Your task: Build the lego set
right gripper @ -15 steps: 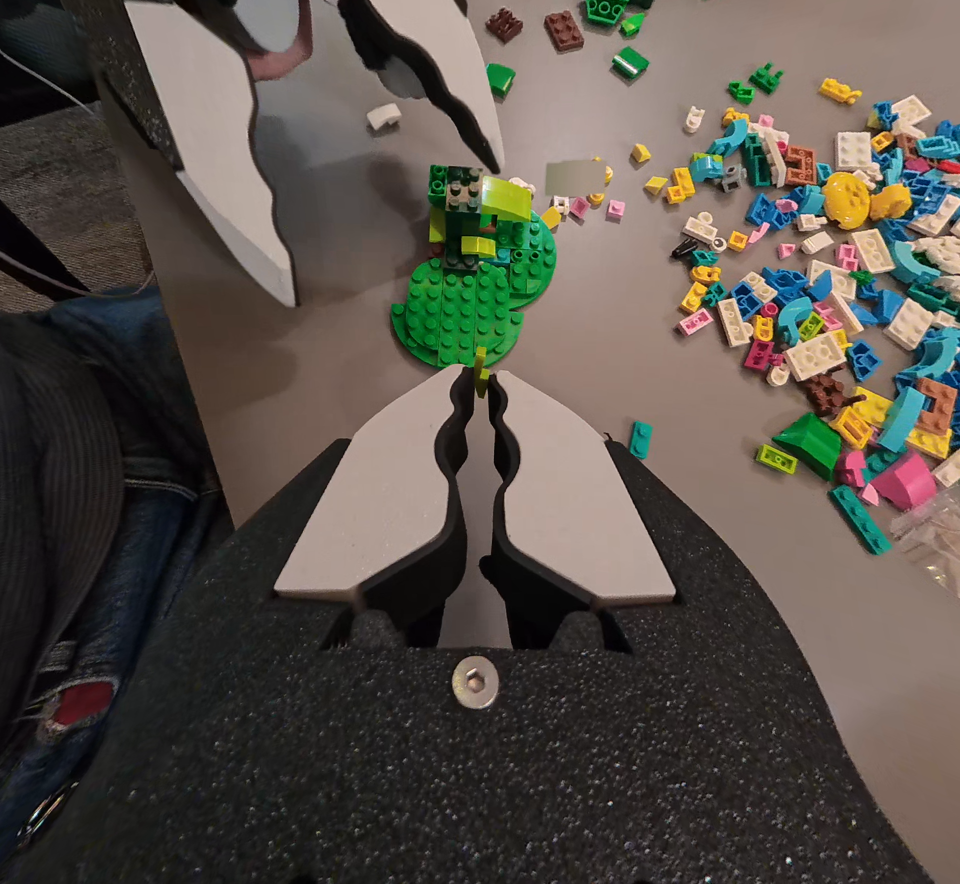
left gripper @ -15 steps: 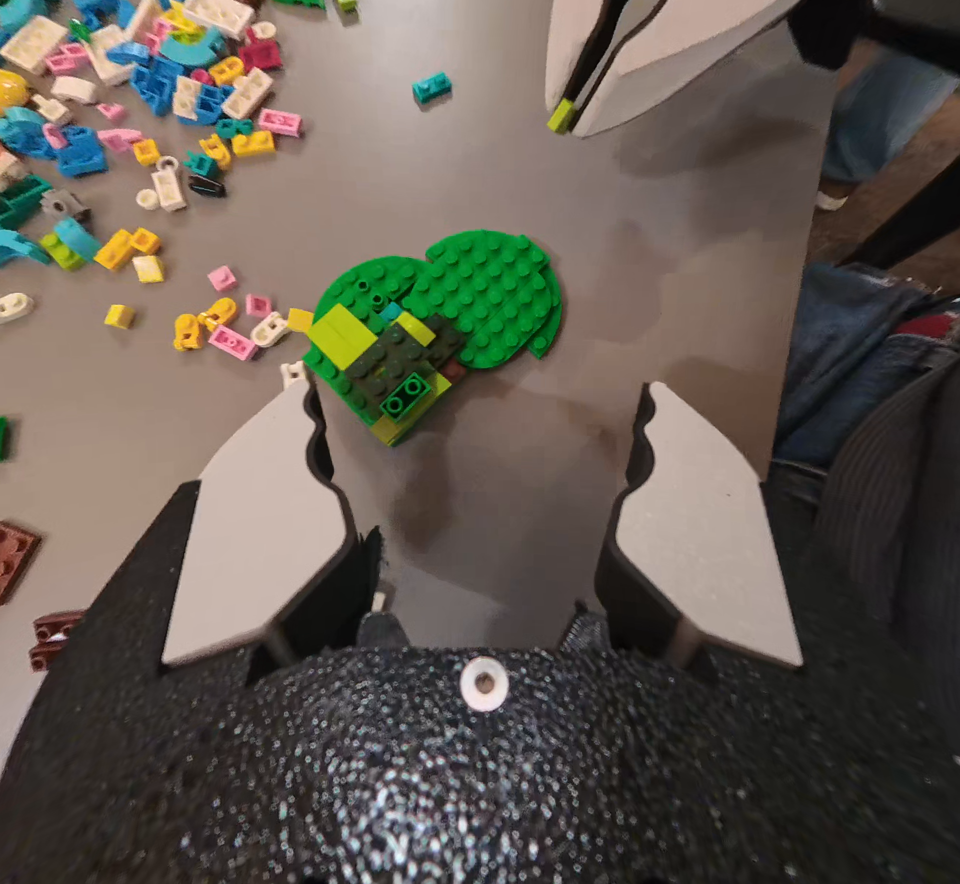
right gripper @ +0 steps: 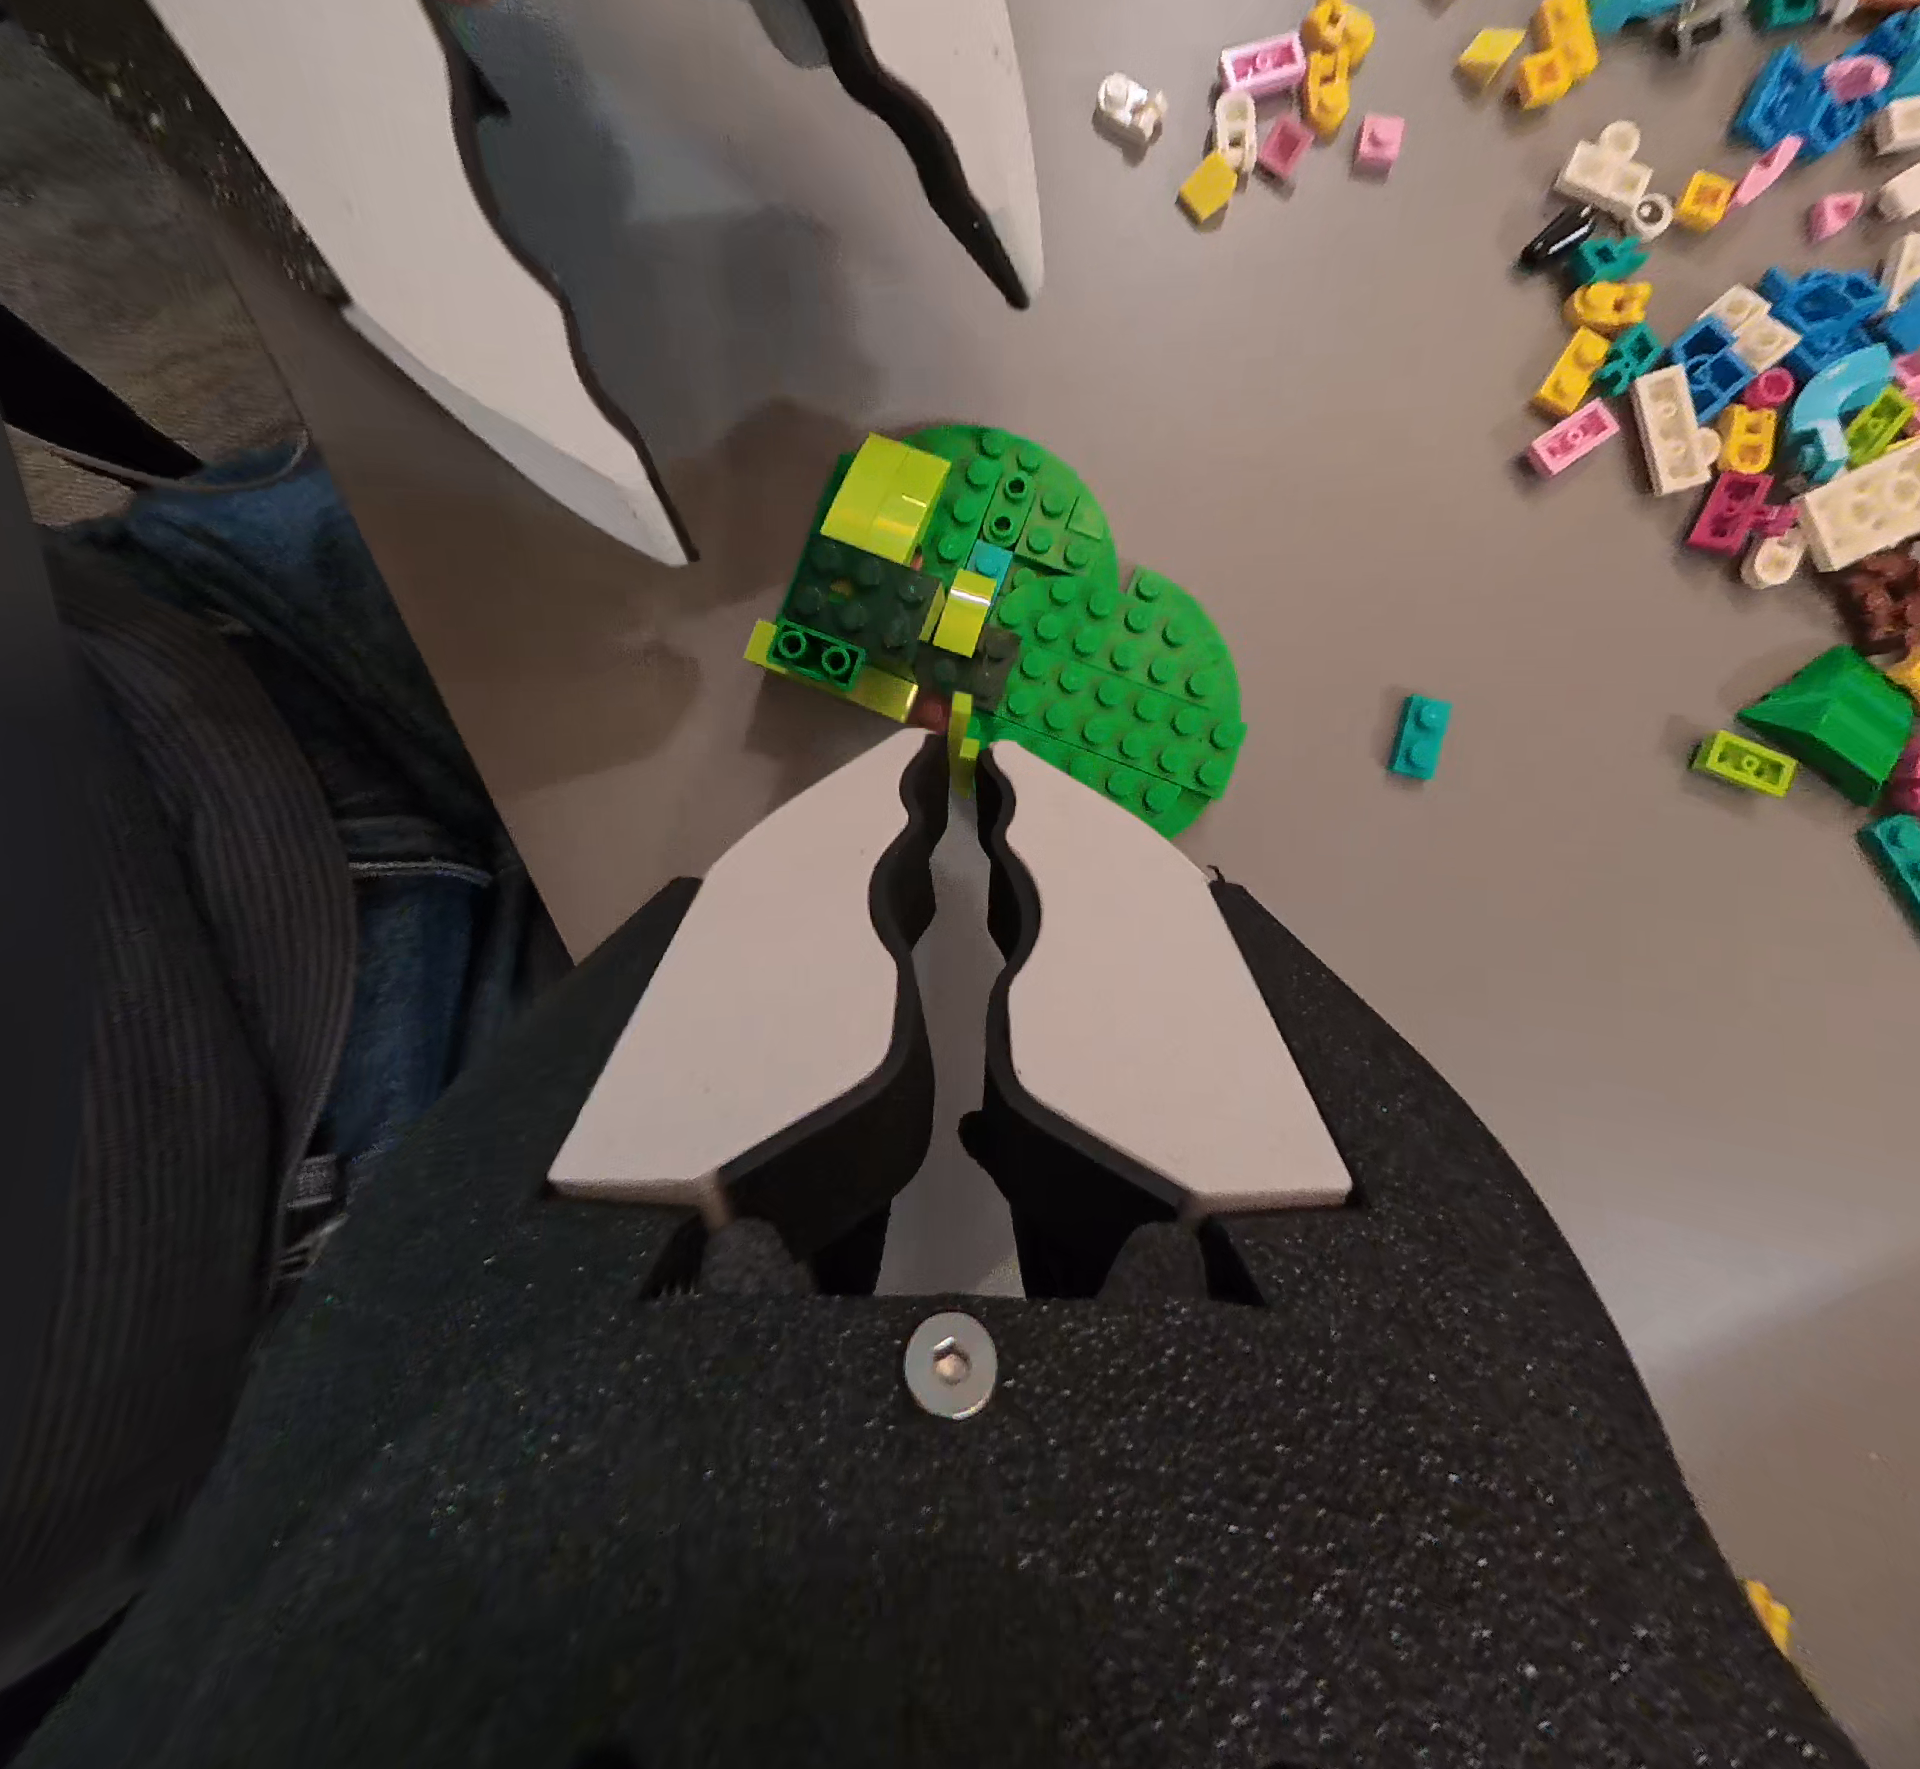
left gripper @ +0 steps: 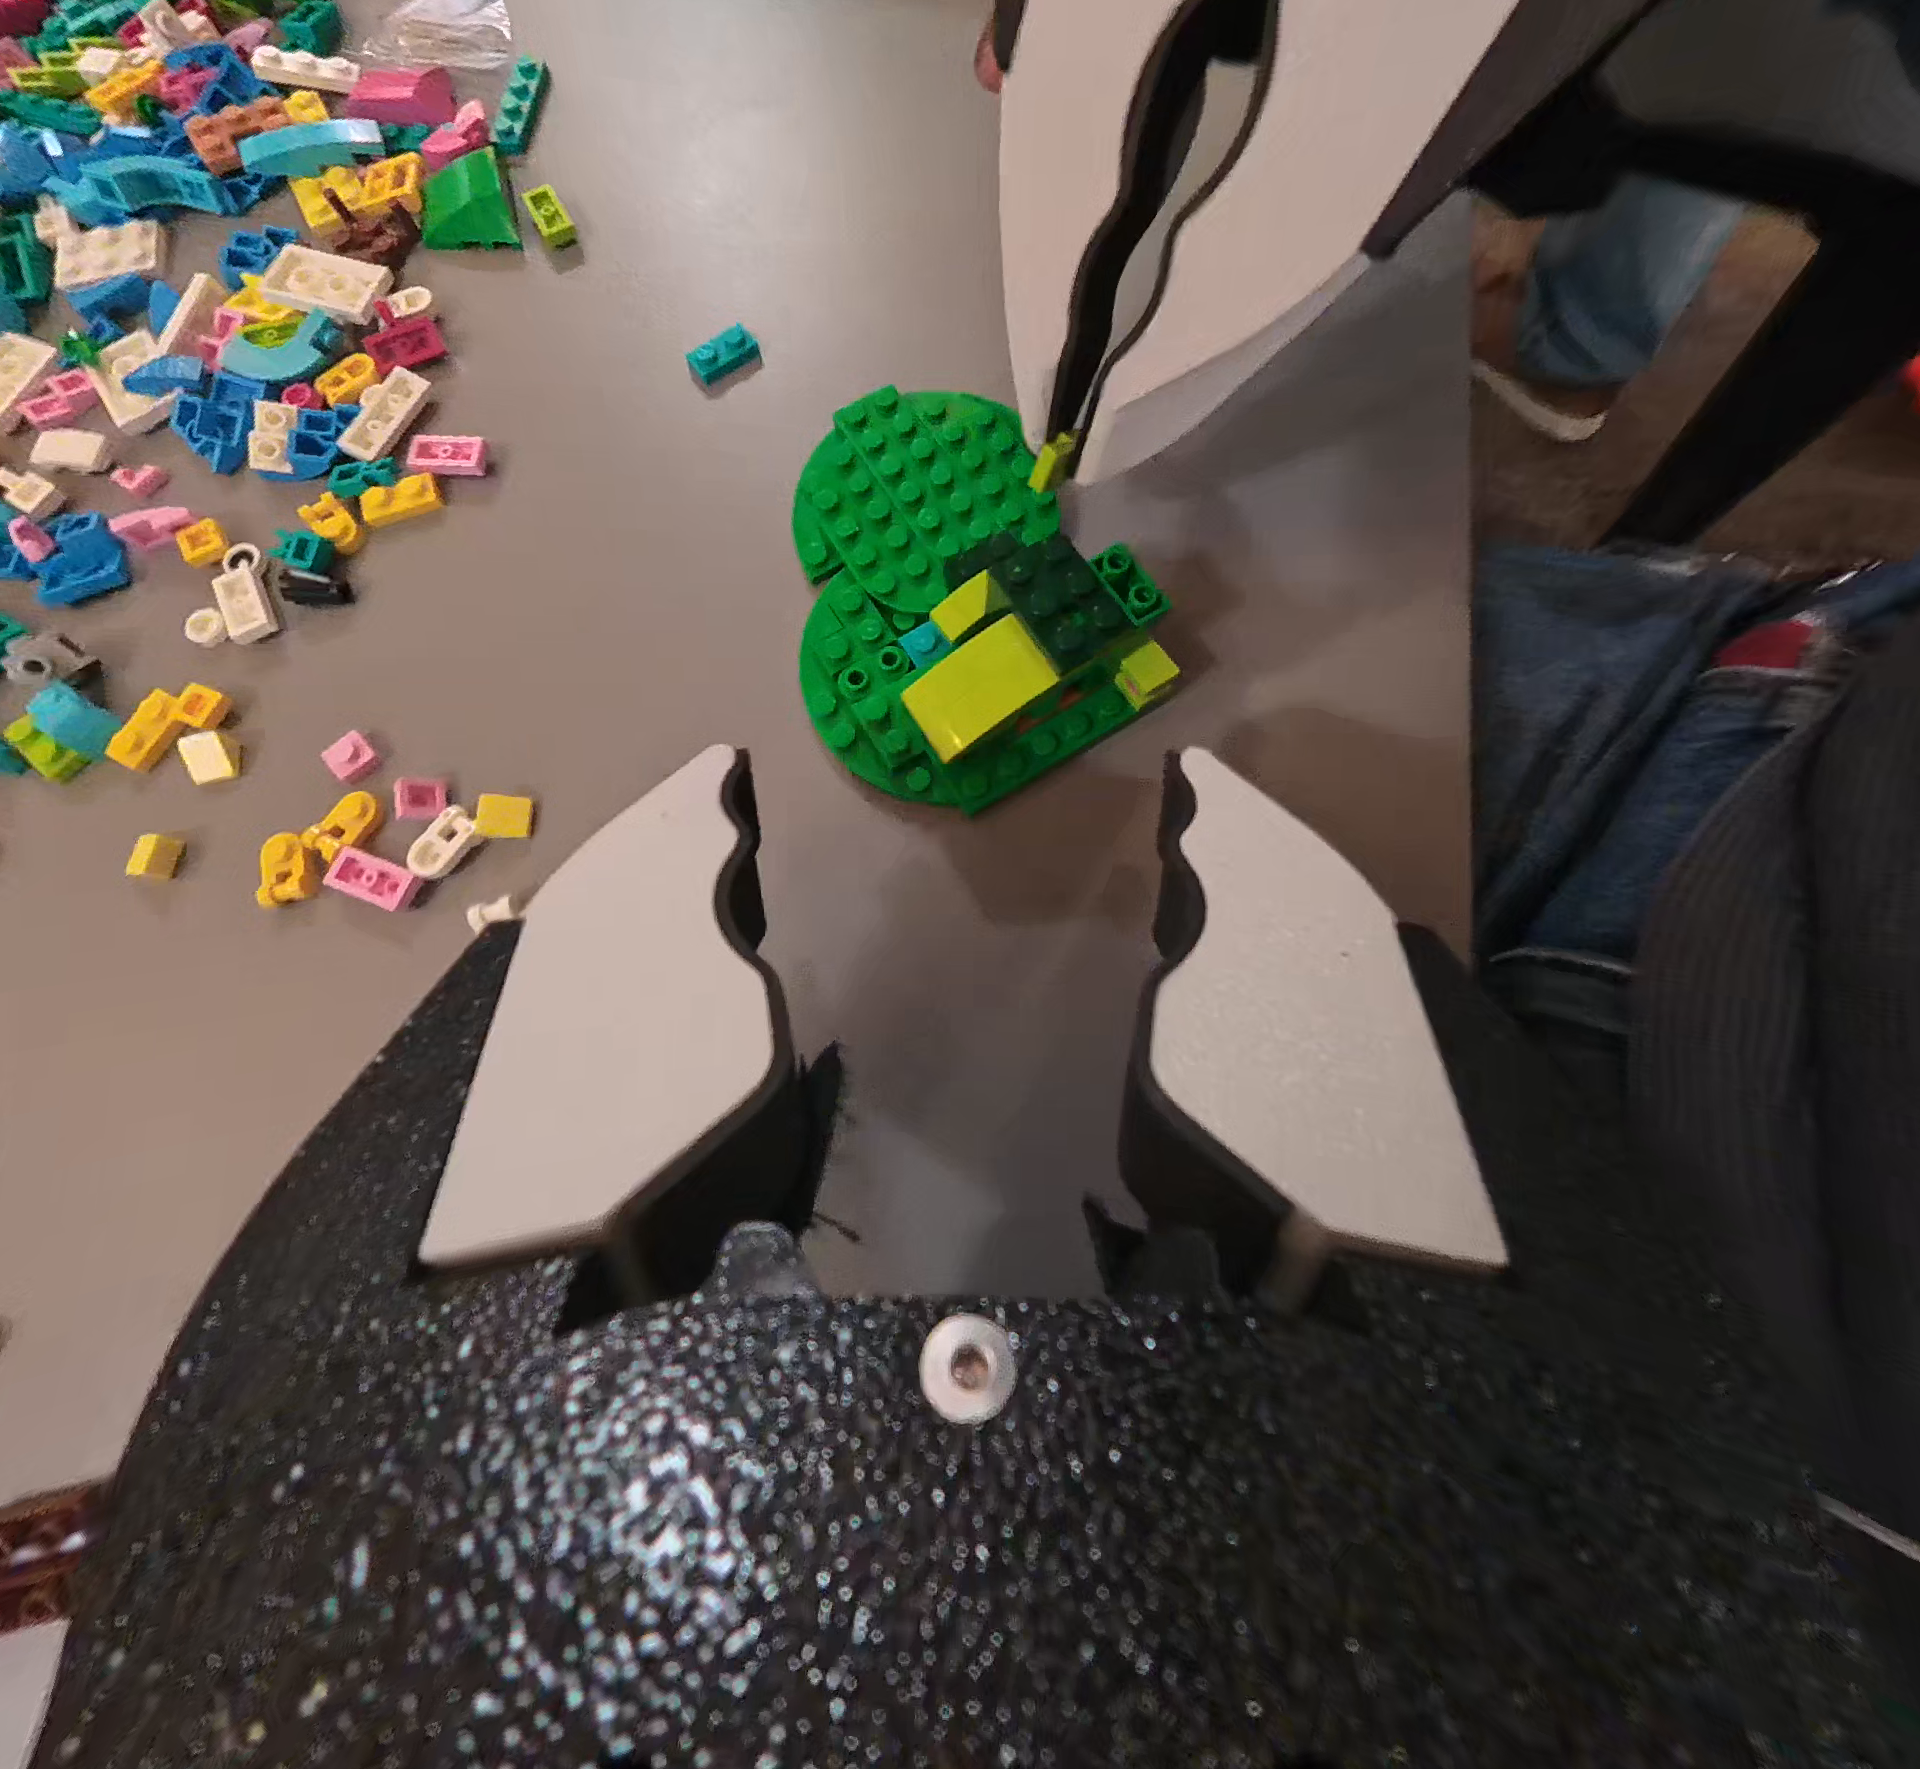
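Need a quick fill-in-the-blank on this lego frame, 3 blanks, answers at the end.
1. The right gripper is shut on a small ____-coloured piece.
2. The left gripper has its jaws ____, with nothing between them.
3. The build's base is made of round ____ studded plates.

Answers: lime; open; green
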Motion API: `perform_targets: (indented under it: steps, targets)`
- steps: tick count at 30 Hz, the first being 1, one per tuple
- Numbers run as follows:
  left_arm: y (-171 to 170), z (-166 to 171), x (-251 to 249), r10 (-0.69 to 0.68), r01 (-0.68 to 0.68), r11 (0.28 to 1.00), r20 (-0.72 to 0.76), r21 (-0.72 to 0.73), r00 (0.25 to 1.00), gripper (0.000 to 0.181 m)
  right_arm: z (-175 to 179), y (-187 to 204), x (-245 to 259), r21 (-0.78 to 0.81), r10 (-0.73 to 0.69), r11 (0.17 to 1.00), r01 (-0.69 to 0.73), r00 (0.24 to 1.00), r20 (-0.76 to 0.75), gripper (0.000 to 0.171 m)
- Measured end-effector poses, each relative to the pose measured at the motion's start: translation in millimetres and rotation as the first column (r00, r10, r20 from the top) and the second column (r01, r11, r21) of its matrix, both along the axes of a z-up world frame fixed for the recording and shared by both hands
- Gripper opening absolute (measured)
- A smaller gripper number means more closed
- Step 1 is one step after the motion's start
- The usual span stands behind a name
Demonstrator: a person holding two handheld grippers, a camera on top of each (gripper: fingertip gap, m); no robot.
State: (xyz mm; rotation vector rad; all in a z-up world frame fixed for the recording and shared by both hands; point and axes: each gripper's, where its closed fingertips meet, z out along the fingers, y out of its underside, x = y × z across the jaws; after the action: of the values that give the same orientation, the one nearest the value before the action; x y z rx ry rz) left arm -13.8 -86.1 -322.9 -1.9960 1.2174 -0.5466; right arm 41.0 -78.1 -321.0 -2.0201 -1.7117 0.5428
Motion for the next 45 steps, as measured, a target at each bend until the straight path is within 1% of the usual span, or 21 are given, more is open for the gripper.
perform_targets:
  steps: [2,4,6,8,10,11,13,15,17,19,22,25,27,28,30,32,35,37,39,42,45]
  targets:
    - [0.1,-7.4,4.4,-0.023,0.025,0.999,-0.057,0.038,0.998,0.073,-0.6,3.4,-0.5,0.015,-0.009,1.0,0.009,1.0,0.005,0.004]
    - [-1.8,-13.4,10.1,-0.04,0.045,0.998,-0.087,0.055,0.995,0.073,1.3,8.0,-1.3,0.07,0.0,0.998,0.0,1.0,0.002,0.004]
    - [-1.2,-10.7,15.2,-0.044,0.052,0.993,-0.08,0.106,0.996,0.071,5.3,14.7,-2.4,0.222,0.051,0.974,-0.053,0.999,0.013,0.004]
    - [3.8,5.3,18.2,-0.031,0.037,0.977,-0.031,0.208,0.999,0.063,15.7,19.6,-6.3,0.425,0.117,0.898,-0.115,0.993,0.023,0.004]
    - [7.9,28.0,20.1,-0.017,-0.002,0.958,0.066,0.286,0.998,0.053,28.8,19.1,-12.3,0.584,0.188,0.795,-0.167,0.982,0.026,0.004]
    - [8.3,37.3,21.6,-0.014,-0.021,0.959,0.124,0.282,0.992,0.052,36.0,19.4,-14.6,0.655,0.214,0.733,-0.182,0.976,0.031,0.004]
    - [8.4,44.9,25.6,-0.004,-0.04,0.979,0.214,0.201,0.977,0.05,48.1,17.4,-19.5,0.766,0.27,0.606,-0.214,0.961,0.055,0.004]
    - [8.2,44.3,30.4,-0.005,-0.028,0.992,0.265,0.121,0.964,0.044,54.0,14.4,-22.9,0.828,0.304,0.501,-0.252,0.947,0.104,0.005]
    - [9.3,45.1,32.4,0.004,-0.035,0.995,0.312,0.094,0.95,0.033,56.3,11.4,-26.3,0.858,0.323,0.429,-0.282,0.935,0.146,0.004]
    - [9.5,47.6,32.4,0.002,-0.039,0.994,0.344,0.1,0.939,0.024,56.8,9.0,-29.0,0.873,0.334,0.382,-0.303,0.926,0.175,0.004]
    - [9.2,49.3,32.3,0.002,-0.037,0.995,0.361,0.09,0.933,0.02,56.4,8.5,-30.7,0.884,0.337,0.341,-0.32,0.919,0.203,0.004]
    - [8.2,47.7,33.6,-0.005,-0.03,0.995,0.36,0.091,0.933,0.015,55.2,9.5,-30.8,0.88,0.335,0.343,-0.329,0.918,0.212,0.004]
    - [9.8,47.7,32.5,-0.01,-0.041,0.989,0.343,0.14,0.939,0.011,52.9,9.8,-30.1,0.867,0.339,0.367,-0.336,0.917,0.211,0.005]
    - [10.7,47.1,30.9,-0.018,-0.042,0.983,0.315,0.181,0.949,0.012,50.5,8.7,-29.8,0.849,0.35,0.406,-0.338,0.916,0.197,0.005]
    - [10.7,45.2,28.7,-0.05,-0.016,0.961,0.231,0.277,0.972,0.016,44.3,4.8,-28.4,0.782,0.376,0.522,-0.34,0.915,0.147,0.005]
    - [5.7,43.9,31.0,-0.116,0.054,0.926,0.146,0.373,0.983,0.015,41.3,0.1,-26.9,0.7,0.401,0.628,-0.341,0.912,0.086,0.004]
    - [-0.8,45.8,34.4,-0.179,0.127,0.855,0.057,0.503,0.982,0.009,39.9,-5.1,-24.4,0.596,0.423,0.719,-0.357,0.905,0.032,0.004]
    - [-2.8,46.9,35.4,-0.203,0.163,0.8,0.005,0.578,0.979,0.008,39.7,-8.3,-23.3,0.544,0.434,0.754,-0.368,0.901,0.008,0.004]
    - [-3.9,46.5,36.1,-0.21,0.181,0.772,-0.025,0.609,0.977,0.004,37.7,-11.4,-21.9,0.49,0.438,0.785,-0.379,0.899,-0.005,0.004]
    - [-4.8,42.2,37.1,-0.214,0.191,0.792,-0.029,0.579,0.976,0.002,33.8,-12.4,-20.5,0.456,0.436,0.801,-0.387,0.9,-0.002,0.004]
    - [0.4,43.9,34.2,-0.169,0.115,0.864,0.066,0.49,0.983,0.002,38.3,-5.7,-21.7,0.511,0.41,0.789,-0.34,0.912,-0.027,0.008]
